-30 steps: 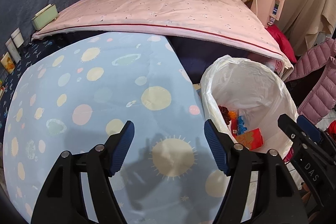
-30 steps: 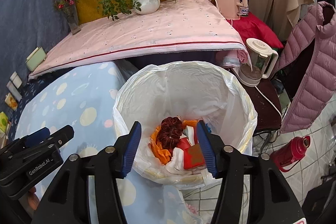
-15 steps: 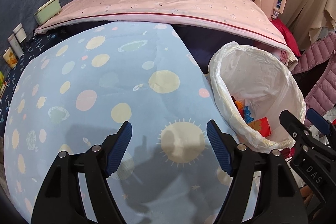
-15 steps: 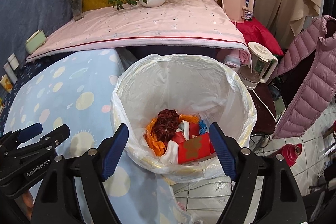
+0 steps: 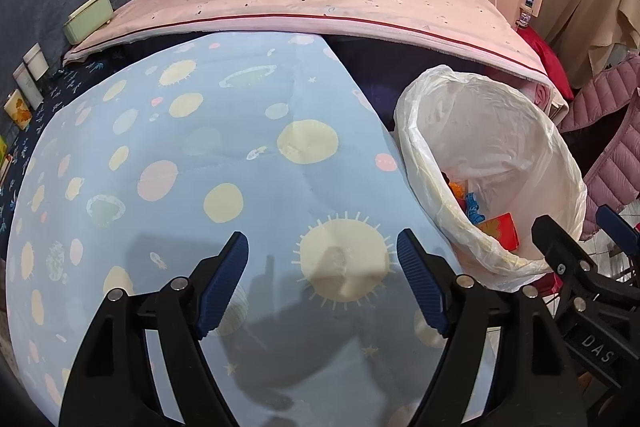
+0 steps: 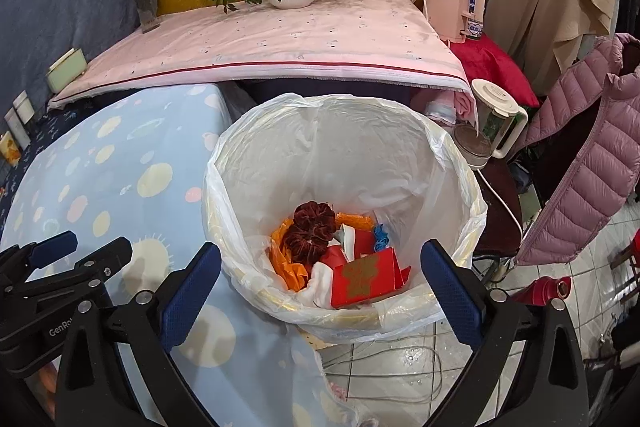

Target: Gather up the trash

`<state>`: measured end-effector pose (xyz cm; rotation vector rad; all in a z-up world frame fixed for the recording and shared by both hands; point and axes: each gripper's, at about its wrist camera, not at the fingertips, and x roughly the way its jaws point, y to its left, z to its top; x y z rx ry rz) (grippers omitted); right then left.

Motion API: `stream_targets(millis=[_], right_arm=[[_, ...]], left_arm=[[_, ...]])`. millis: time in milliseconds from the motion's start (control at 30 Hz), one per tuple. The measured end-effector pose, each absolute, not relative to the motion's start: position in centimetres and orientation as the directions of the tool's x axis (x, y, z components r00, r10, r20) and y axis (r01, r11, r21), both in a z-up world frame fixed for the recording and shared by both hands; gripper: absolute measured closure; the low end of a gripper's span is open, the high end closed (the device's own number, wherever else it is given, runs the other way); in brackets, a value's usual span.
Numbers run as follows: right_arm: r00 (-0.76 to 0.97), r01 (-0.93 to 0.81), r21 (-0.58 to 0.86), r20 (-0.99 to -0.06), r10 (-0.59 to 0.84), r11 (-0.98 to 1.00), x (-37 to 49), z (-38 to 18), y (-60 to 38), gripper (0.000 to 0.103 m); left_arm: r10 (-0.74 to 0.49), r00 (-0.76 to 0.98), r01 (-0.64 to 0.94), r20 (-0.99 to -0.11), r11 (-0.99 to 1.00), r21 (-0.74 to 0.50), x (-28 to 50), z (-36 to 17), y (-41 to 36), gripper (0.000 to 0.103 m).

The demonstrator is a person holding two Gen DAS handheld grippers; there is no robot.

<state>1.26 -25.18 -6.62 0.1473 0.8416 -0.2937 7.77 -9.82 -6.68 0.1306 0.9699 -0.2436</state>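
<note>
Blue desk (image 5: 168, 163) shows no trash; it's all in the bin (image 6: 452, 163), red box (image 6: 366, 279) on top. Right hand-held gripper (image 6: 320, 267) above it gapes, empty; left hand-held gripper (image 5: 322, 273) likewise. Looks finished: next, scan for strays.

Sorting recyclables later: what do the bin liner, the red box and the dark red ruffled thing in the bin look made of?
Bin liner: thin translucent plastic film, glossy, wrinkled, folded over the rim.
Red box: likely printed cardboard, judging by its flat panels, sharp creases and gold print.
Dark red ruffled thing: seemingly velvety fabric, matte with gathered folds; possibly a scrunchie.
</note>
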Motion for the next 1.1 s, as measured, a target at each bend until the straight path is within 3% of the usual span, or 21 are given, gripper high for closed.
stream_targets(millis=[100, 1100], right_arm=[[0.625, 0.318, 0.006, -0.753, -0.206, 0.948, 1.0, -6.7, -25.2, 0.007], [0.594, 0.357, -0.024, -0.766, -0.247, 0.934, -0.5, -7.7, -26.3, 0.007]], left_arm=[[-0.139, 0.547, 0.257, -0.826, 0.966, 0.008, 7.7, -6.8, -9.9, 0.023], [-0.127, 0.562, 0.284, -0.817, 0.958, 0.047, 7.0, -7.4, -11.5, 0.013]])
